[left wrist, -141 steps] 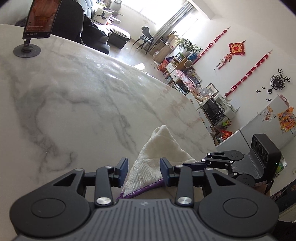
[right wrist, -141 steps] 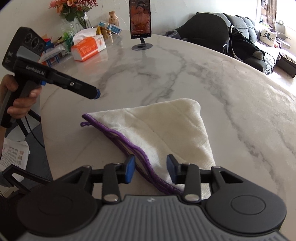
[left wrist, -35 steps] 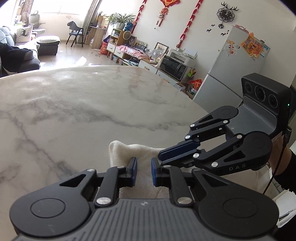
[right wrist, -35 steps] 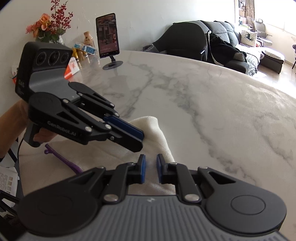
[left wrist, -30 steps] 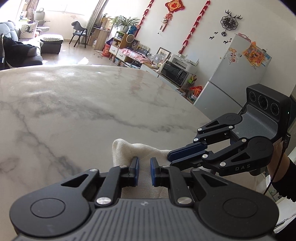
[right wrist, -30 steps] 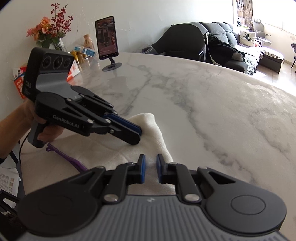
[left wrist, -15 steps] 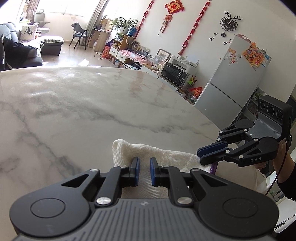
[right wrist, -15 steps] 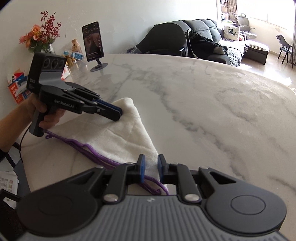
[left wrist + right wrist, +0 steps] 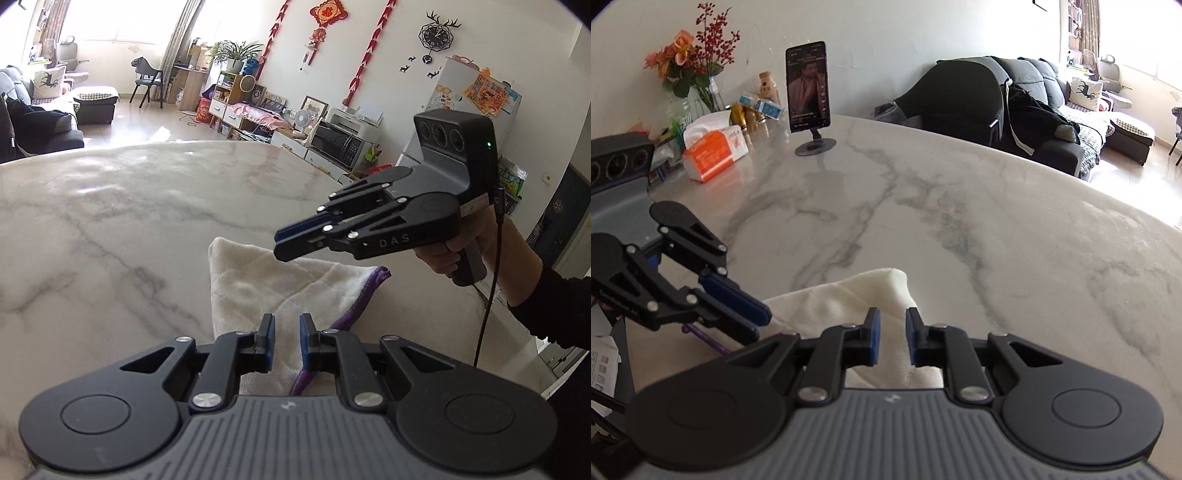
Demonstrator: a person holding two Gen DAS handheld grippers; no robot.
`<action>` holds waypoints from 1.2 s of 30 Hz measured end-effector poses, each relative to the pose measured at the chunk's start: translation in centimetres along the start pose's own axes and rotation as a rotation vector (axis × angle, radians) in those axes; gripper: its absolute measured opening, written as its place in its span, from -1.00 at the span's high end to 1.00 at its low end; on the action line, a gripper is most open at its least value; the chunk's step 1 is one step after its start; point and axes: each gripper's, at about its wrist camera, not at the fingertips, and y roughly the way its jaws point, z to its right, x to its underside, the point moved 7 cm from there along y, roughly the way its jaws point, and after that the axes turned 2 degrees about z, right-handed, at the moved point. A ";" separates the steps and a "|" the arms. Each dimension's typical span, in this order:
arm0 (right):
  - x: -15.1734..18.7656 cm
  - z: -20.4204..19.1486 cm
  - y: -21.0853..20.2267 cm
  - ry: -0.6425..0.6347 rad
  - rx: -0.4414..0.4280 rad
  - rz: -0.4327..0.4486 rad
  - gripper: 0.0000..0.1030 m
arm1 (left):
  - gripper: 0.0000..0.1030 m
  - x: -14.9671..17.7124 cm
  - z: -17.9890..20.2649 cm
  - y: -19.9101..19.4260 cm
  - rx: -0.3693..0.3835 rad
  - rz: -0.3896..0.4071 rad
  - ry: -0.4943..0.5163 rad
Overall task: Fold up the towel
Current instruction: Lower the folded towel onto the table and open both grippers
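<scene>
In the left wrist view, "DAS" is read on the right gripper, held above the folded towel near the table edge; its jaws are nearly shut, holding nothing. The left gripper jaws stand slightly apart, empty, over the towel.

In the right wrist view, lettering on the left gripper is cut off; the towel's near part is hidden.
</scene>
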 end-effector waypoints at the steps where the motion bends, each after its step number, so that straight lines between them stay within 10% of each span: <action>1: -0.2 -0.2 0.5 -0.006 -0.003 -0.004 0.68 | 0.75 0.6 0.1 -0.2 -0.002 -0.011 -0.002; 12: -1.3 0.7 3.4 0.029 0.015 -0.035 0.69 | 0.75 2.9 -1.1 -1.3 -0.002 0.020 -0.107; 16: -2.2 2.4 1.8 0.089 0.030 0.003 0.31 | 0.67 2.6 -1.0 -2.3 -0.001 0.050 -0.118; 21: -1.8 2.7 2.4 0.131 -0.032 -0.062 0.31 | 0.65 2.0 -0.6 -3.2 0.004 0.075 -0.113; 28: -0.9 1.3 3.9 0.074 -0.039 -0.105 0.80 | 0.65 2.2 -0.7 -3.1 -0.015 0.061 -0.109; 36: -2.4 3.6 2.9 0.105 0.005 -0.037 0.83 | 0.61 1.0 -1.7 -3.4 -0.053 0.099 -0.132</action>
